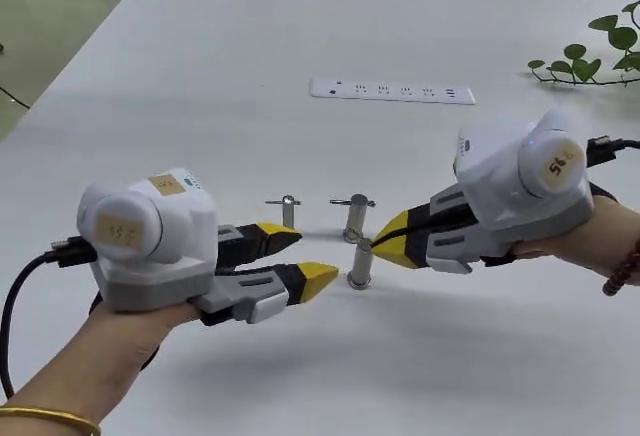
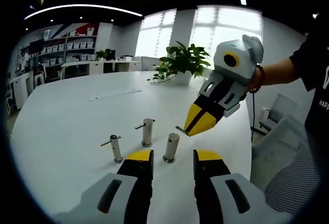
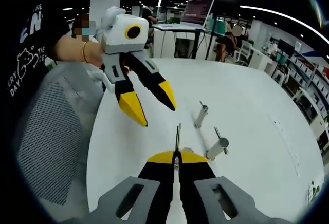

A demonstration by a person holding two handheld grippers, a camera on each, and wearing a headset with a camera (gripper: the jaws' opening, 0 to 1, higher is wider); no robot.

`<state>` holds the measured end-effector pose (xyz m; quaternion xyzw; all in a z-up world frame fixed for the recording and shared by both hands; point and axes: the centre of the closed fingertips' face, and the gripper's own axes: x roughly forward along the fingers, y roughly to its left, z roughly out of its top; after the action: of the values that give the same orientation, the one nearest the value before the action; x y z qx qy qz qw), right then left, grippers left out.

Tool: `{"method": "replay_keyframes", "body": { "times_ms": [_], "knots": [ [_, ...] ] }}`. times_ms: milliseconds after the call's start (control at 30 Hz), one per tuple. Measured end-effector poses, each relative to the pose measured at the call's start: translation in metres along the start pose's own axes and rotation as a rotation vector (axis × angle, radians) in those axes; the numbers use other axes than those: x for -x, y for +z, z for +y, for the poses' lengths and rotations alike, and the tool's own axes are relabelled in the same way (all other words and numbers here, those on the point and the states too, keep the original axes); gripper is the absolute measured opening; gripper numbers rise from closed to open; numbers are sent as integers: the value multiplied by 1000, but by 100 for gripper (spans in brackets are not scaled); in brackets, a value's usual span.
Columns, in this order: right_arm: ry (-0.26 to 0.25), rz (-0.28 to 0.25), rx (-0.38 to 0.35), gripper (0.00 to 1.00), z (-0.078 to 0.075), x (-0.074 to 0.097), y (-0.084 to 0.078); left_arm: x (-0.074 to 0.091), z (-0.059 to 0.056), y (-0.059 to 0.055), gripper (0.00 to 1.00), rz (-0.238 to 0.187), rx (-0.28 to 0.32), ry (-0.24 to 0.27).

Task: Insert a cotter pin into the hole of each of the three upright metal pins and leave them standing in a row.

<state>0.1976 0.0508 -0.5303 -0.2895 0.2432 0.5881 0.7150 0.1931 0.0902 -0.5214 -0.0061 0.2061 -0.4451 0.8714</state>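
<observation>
White table (image 1: 200, 76) under me. My left gripper (image 1: 315, 254) is spread and empty. My right gripper (image 1: 378, 246) pinches a cotter pin (image 3: 178, 135), its tail hidden between the jaws and its tip just beside the top of the bare metal pin (image 1: 359, 268), whose hole I can't make out. Two fitted pins (image 1: 356, 214) stand at its 11 and 12 o'clock.

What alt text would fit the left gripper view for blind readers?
Three upright metal pins stand on a white table; two carry cotter pins, the nearest is bare. The right tongs hold a cotter pin beside it, and the open left tongs frame it.
</observation>
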Motion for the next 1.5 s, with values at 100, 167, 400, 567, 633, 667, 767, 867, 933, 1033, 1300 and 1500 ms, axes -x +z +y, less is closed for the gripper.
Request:
{"method": "replay_keyframes", "body": {
  "times_ms": [100,167,400,567,633,667,767,867,933,1033,1300,1500],
  "knots": [
    [9,4,23,0,5,-2,1,-1,-4,-1,21,2,10,-20],
    [19,7,39,0,10,-4,2,-1,-6,-1,20,5,8,-26],
    [58,10,64,0,22,-11,3,-1,-10,-2,12,10,34,-54],
    [58,9,90,0,24,-12,5,-2,-14,-4,8,16,44,-71],
    [59,10,99,0,25,-13,5,-2,-15,-4,7,18,57,-80],
    [59,10,101,0,25,-13,5,-2,-15,-5,5,19,61,-83],
    [58,14,114,0,27,-14,5,-2,-17,-5,3,20,80,-96],
    [56,22,136,0,28,-15,4,-2,-18,-5,2,19,103,-110],
    [55,27,148,0,29,-15,4,-3,-19,-6,2,21,110,-114],
    [49,38,181,0,30,-15,4,-3,-21,-6,2,25,121,-124],
    [36,59,240,0,30,-15,3,-4,-22,-8,0,34,160,-135],
    [29,68,275,0,30,-17,3,-4,-23,-9,0,38,188,-136]
  ]
}}
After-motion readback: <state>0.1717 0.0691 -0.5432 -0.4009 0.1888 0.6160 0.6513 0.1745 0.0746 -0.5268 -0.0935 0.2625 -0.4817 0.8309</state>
